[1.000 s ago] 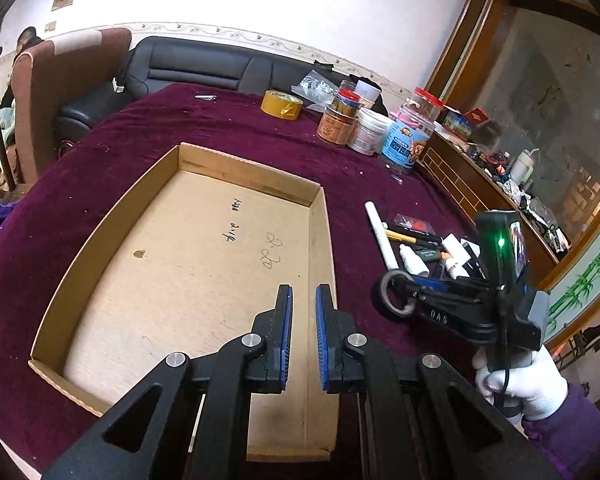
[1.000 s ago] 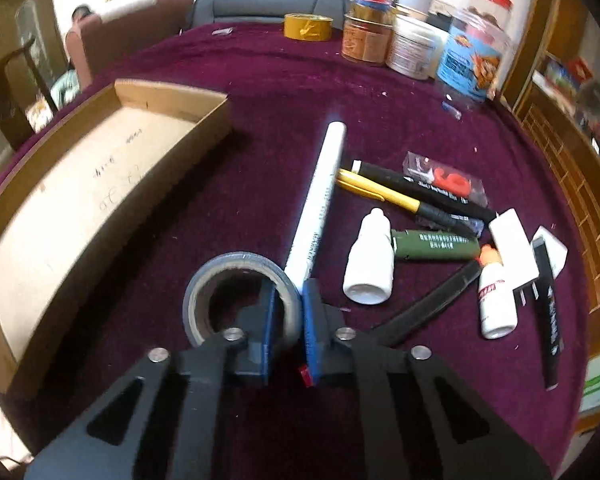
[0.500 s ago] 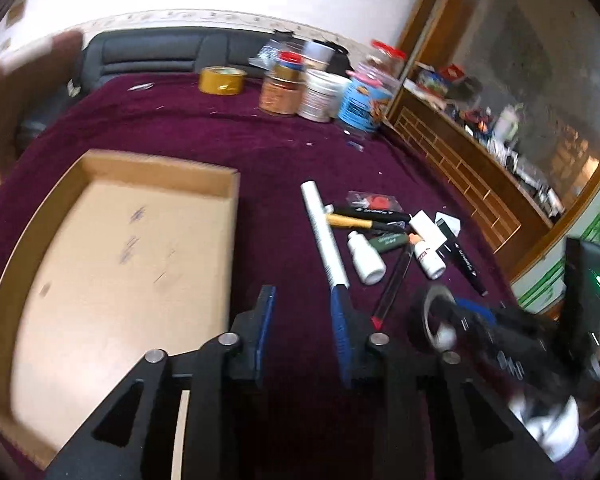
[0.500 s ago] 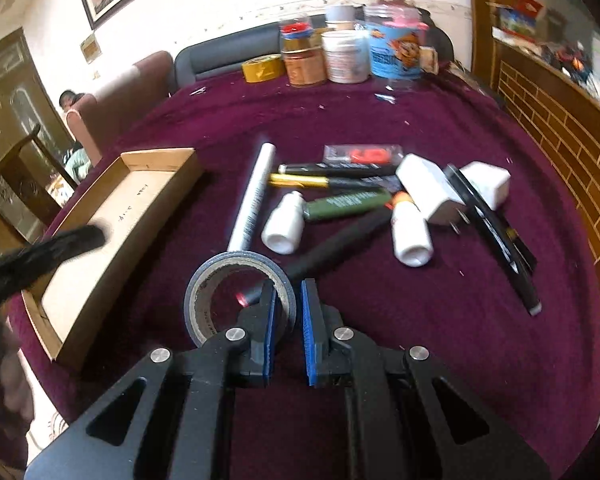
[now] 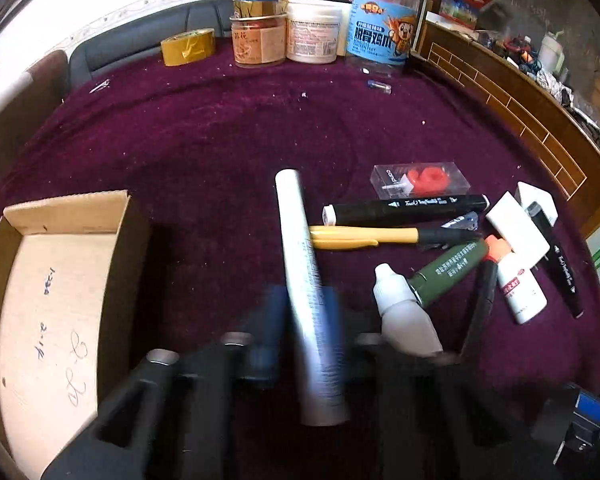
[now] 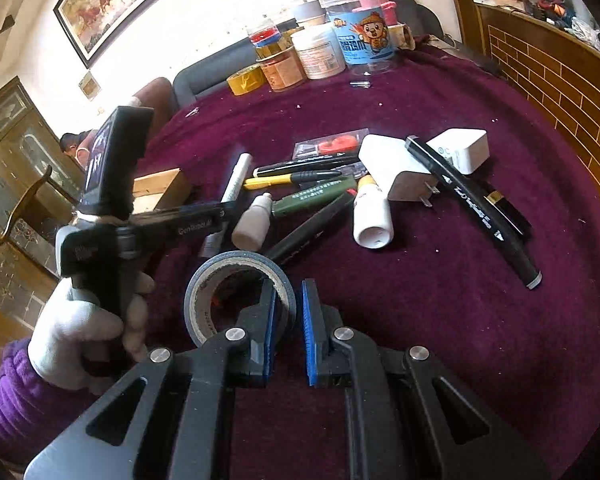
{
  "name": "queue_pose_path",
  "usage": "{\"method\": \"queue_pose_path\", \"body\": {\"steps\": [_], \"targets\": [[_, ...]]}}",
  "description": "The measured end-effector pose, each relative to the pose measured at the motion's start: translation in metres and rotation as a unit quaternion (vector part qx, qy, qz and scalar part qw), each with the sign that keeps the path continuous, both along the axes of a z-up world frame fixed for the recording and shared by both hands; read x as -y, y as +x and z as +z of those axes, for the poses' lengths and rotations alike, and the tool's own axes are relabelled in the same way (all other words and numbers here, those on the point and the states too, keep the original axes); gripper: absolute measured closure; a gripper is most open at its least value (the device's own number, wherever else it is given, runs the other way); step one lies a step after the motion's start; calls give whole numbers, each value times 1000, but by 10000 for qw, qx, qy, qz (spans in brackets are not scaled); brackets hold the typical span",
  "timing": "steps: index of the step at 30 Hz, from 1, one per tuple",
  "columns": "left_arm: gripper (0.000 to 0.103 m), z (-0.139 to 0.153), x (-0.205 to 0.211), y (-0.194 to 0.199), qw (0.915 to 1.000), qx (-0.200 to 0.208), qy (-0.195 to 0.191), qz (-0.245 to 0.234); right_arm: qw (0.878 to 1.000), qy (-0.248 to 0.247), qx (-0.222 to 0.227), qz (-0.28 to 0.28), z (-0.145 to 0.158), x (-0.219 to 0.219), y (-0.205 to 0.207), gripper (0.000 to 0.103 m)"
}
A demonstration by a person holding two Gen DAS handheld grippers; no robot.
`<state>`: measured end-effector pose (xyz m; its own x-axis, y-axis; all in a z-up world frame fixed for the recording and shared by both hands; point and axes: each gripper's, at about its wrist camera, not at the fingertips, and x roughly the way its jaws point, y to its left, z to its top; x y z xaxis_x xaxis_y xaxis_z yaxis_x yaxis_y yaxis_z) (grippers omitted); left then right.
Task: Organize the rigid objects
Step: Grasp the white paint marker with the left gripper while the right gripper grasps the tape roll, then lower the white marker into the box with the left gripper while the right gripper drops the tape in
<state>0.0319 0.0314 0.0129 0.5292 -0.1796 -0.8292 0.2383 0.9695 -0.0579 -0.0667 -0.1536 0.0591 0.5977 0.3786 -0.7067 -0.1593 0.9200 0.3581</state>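
1. While my left gripper [image 5: 300, 320] sits low over the worktop [image 5: 228, 152], its jaws stand apart with the long white tube [image 5: 300, 272] lying between them; the blur keeps me from telling whether the pads touch it.
2. My right gripper [image 6: 288, 320] has its jaws closed on the wall of the grey tape roll [image 6: 236, 280], one blue pad inside the ring and one outside.
3. That roll stands on edge in the jaws, above the purple cloth.
4. Beside the white tube lies a loose cluster: a black marker [image 5: 404, 208], a yellow pen [image 5: 364, 238], a green tube [image 5: 448, 272], a small white dropper bottle [image 5: 404, 312] and a white bottle with an orange cap [image 5: 516, 280].
5. A clear case with a red part inside [image 5: 420, 178] sits just behind the black marker.
6. Two white plug adapters [image 6: 396, 168] rest at the right of the cluster, with another black marker [image 6: 472, 204] lying across them.
7. The cardboard tray [image 5: 60, 216] lies at the left, well apart from the cluster, with only handwriting visible on its floor.
8. At the far edge stand a yellow tape roll [image 5: 188, 46] and several jars [image 5: 312, 32].
9. From the right wrist view I see the gloved left hand [image 6: 80, 328] wrapped around the left gripper's handle.
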Motion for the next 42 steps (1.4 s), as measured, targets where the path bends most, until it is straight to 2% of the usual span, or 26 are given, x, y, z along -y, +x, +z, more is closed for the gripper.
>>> {"method": "queue_pose_path", "body": {"steps": [3, 8, 10, 13, 20, 26, 33, 35, 37, 39, 40, 42], "targets": [[93, 7, -15, -13, 9990, -55, -436, 6, 10000, 34, 32, 82, 4, -7, -1, 93], [92, 46, -60, -50, 9936, 173, -1114, -10, 9994, 184, 55, 297, 15, -30, 5, 93], [92, 59, -82, -55, 9919, 246, -1247, 80, 9985, 276, 57, 467, 21, -47, 12, 93], [92, 70, -120, -59, 9914, 394, -1204, 330, 9966, 342, 30, 750, 27, -79, 25, 93], [92, 45, -191, -36, 9897, 263, -1024, 963, 9918, 401, -396, 1145, 19, -165, 86, 93], [92, 16, -213, -10, 9848, -70, -1373, 1059, 9920, -433, -513, 1073, -3, -221, 123, 93], [93, 1, -205, 5, 9833, -313, -1609, 794, 9887, -1080, -623, 836, -14, -237, 142, 93], [90, 0, -205, 5, 9832, -323, -1637, 747, 9879, -1184, -620, 786, -14, -239, 145, 92], [74, 0, -207, 6, 9834, -386, -1608, 751, 9871, -1311, -582, 715, -11, -241, 145, 91], [63, 2, -212, 4, 9840, -385, -1593, 697, 9870, -1367, -523, 667, -7, -242, 145, 87], [59, 2, -215, 3, 9842, -349, -1587, 697, 9874, -1354, -484, 655, -5, -241, 144, 83], [56, 2, -222, 1, 9858, -298, -1387, 898, 9881, -1350, -396, 620, 0, -240, 142, 69]]}}
